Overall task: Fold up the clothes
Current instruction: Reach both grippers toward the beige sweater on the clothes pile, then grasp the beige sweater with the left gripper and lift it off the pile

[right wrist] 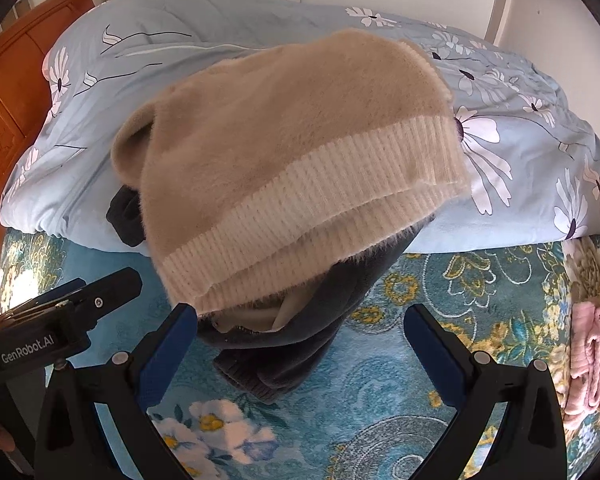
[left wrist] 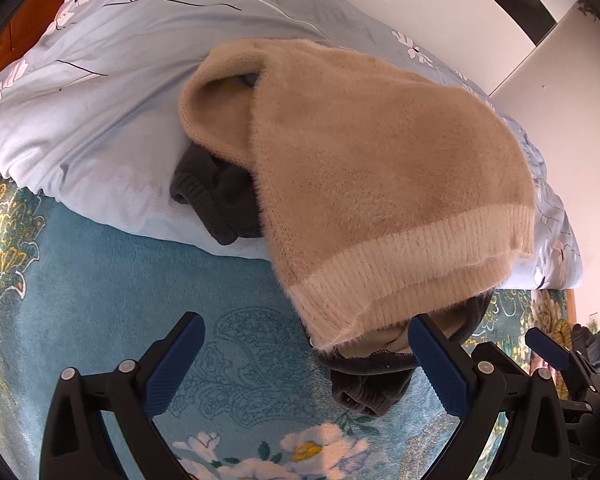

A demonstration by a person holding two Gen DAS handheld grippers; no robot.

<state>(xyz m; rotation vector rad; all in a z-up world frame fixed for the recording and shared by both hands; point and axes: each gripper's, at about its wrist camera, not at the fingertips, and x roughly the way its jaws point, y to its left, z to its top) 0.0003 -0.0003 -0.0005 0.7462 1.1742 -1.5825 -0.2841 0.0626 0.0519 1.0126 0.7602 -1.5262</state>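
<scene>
a fuzzy beige sweater (left wrist: 364, 184) with a pale ribbed hem (right wrist: 324, 216) is lying draped over a dark grey knit garment (right wrist: 296, 340), part on the light blue floral duvet (left wrist: 100, 92) and part hanging over onto the teal patterned bedspread (left wrist: 100, 280). the grey garment's ribbed cuff is poking out below and another at the sweater's left side. the left gripper (left wrist: 306, 342) is hovering spread wide, gripping nothing, and the right gripper (right wrist: 302, 334) is likewise gaping and empty, just before the hem. folded pink clothing (right wrist: 586, 360) is sitting well off to the right.
</scene>
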